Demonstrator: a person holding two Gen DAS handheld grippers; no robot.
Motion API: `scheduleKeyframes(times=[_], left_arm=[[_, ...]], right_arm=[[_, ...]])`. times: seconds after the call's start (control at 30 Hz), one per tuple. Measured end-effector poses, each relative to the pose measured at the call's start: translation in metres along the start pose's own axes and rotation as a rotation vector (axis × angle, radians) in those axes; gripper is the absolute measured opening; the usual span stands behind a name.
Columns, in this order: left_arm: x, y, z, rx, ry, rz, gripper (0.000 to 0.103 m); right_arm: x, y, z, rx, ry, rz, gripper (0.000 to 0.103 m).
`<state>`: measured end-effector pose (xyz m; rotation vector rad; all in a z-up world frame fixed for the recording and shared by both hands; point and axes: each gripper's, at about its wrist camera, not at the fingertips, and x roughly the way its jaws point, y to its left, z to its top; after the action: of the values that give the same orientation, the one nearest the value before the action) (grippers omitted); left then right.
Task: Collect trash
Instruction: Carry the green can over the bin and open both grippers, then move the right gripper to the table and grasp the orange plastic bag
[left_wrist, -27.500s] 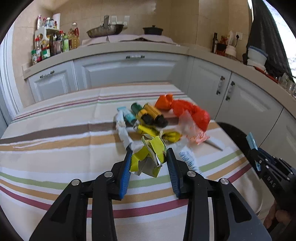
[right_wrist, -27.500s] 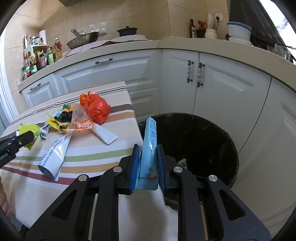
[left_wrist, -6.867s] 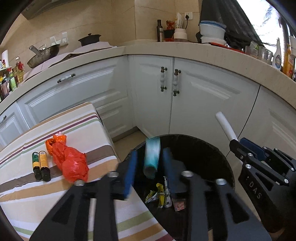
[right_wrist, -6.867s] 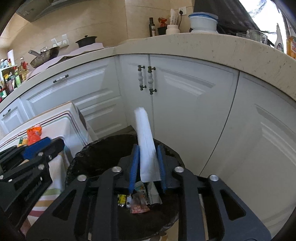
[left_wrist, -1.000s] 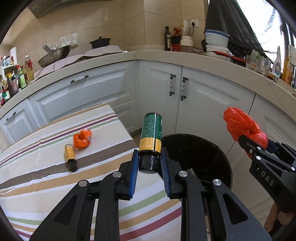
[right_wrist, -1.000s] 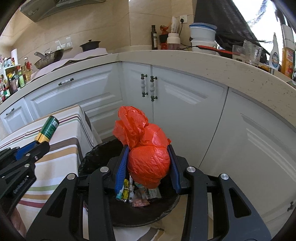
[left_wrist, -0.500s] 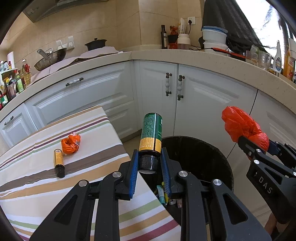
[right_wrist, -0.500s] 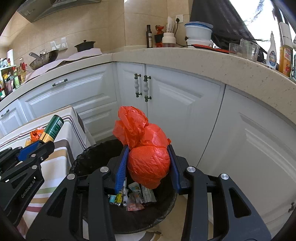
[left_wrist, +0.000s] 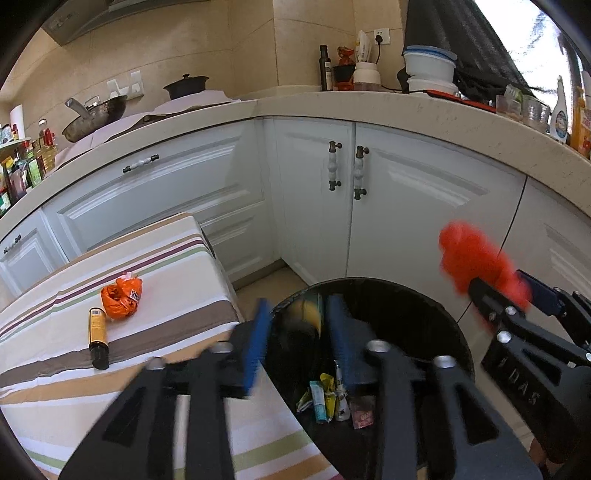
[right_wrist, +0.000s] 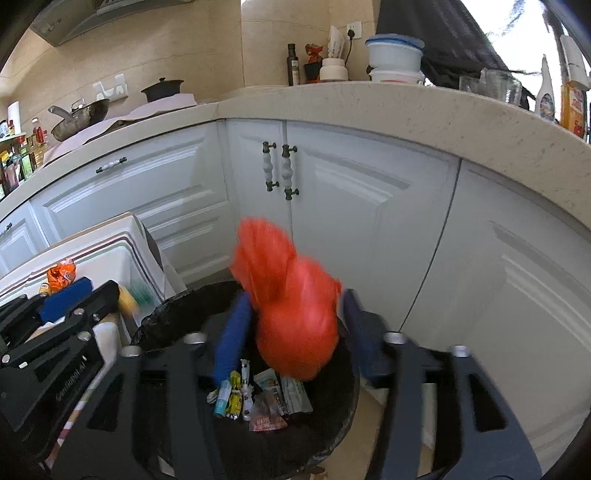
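Both views ride on hand-held grippers and look forward and down along the fingers, close above the bin (left_wrist: 424, 314). The left wrist view sits to the left, taking in the table (left_wrist: 110, 369) and the right gripper (left_wrist: 517, 295) at its right edge. The right wrist view looks into the bin (right_wrist: 177, 306) more squarely, with the left gripper (right_wrist: 92, 295) at its left edge. Both share the bin, cabinets (left_wrist: 388, 206) and counter (right_wrist: 406, 107).

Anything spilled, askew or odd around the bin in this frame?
Nothing spilled. Both jaws are opening over the black bin: the red bag and the bottle blur as they drop. A small orange bag and a bottle on the striped table remain uncollected.
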<state>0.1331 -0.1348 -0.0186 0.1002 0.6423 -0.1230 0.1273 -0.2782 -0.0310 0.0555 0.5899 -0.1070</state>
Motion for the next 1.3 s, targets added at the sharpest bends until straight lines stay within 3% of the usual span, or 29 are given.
scheduleKeyframes(times=[0.17,0.8,1.3], left_arm=[[-0.001,0.009,0.000,-0.027,0.002,0.009,0.057],[-0.027,0.063,-0.010,-0.105,0.008,0.090,0.060],[-0.048,0.151,-0.036,-0.215,0.033,0.254,0.064]], right_arm=[[0.003,-0.002,0.001,0.002,0.002,-0.012,0.057],[-0.011,0.022,0.003,-0.027,-0.012,0.016,0.057],[-0.010,0.083,0.010,-0.098,-0.008,0.118,0.057]])
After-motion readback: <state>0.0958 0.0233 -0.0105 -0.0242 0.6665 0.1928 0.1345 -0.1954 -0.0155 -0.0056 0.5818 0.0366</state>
